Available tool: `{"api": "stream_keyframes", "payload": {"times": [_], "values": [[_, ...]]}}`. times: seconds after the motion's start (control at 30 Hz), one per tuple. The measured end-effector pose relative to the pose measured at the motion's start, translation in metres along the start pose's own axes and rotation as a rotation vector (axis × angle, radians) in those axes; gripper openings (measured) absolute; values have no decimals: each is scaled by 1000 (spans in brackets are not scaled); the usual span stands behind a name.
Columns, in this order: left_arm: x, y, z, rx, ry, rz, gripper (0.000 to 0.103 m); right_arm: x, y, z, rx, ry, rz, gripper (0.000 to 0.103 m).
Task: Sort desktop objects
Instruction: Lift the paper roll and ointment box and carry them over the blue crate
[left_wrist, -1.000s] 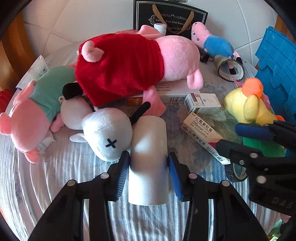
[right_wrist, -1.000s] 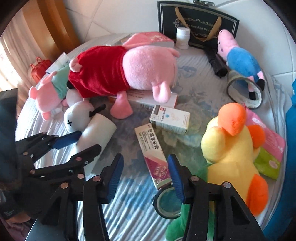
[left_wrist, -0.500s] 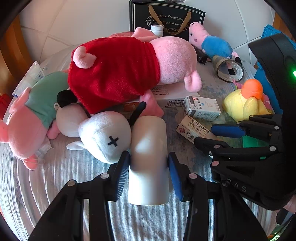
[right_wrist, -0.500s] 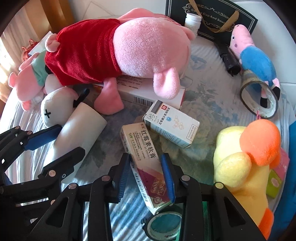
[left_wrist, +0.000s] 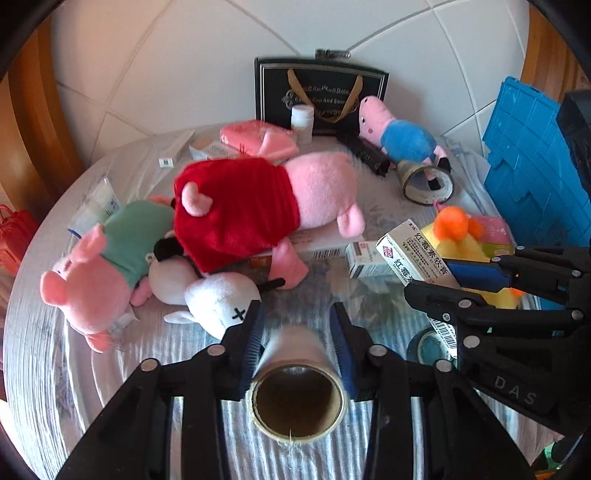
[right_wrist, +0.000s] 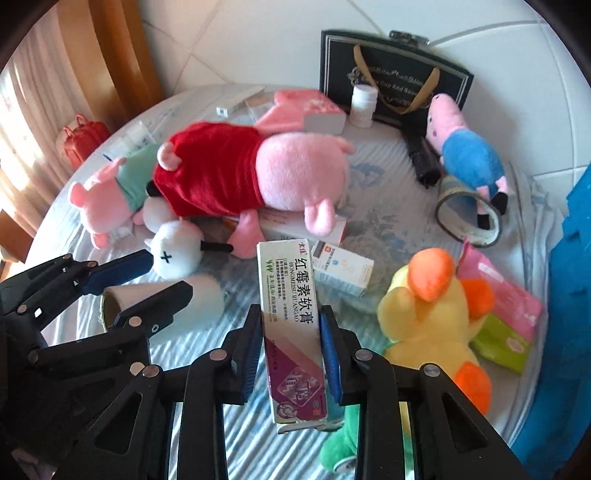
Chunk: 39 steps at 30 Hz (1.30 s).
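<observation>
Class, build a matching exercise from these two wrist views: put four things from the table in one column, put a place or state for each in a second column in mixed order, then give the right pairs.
Things
1. white roll
2. ointment box
3. small pig in blue
4. white bottle

Places or states
A. stands in front of the black gift bag
B. clamped in the right gripper
C. clamped in the left gripper
D. feet inside the big tape ring

Pairs: 1-C, 2-B, 3-D, 4-A
</observation>
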<state>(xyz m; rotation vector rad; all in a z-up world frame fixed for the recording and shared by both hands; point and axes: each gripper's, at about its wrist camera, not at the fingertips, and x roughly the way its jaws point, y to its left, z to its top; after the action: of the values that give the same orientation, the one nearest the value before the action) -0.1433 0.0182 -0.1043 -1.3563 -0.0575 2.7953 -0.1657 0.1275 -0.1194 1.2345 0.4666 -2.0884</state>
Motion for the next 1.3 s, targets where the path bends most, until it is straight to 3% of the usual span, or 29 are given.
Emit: {"api": "stream_keyframes", "payload": {"times": [0.2,0.3,0.37,0.43,0.57,0.7,0.77,1.03,1.3], "values": [[-51,-17,9,34,-115,-2,23,-73,-2,7,14,-146,-58,30],[-57,-16,3,28,-100,18,23,-90,-3,-3,27,-165,-57,30],[-49,-10,-4,19,-48,17,34,-92,-5,-13,33,-154,-57,30],[-34,-2,-18,-6,10,23,60,-90,-7,-27,46,-127,-50,30],[-1,10,-45,-67,127,10,61,-71,-15,-55,99,-48,-18,30],[30,11,-55,-88,176,11,61,-55,-21,-72,129,4,-8,30],[35,11,-59,-95,189,-9,46,-51,-24,-76,137,17,-6,30],[-18,-3,-42,-38,37,19,44,-66,-26,-68,125,-40,-22,30],[-107,-41,7,36,-217,-15,44,-135,-25,-46,103,-241,-117,30]]}}
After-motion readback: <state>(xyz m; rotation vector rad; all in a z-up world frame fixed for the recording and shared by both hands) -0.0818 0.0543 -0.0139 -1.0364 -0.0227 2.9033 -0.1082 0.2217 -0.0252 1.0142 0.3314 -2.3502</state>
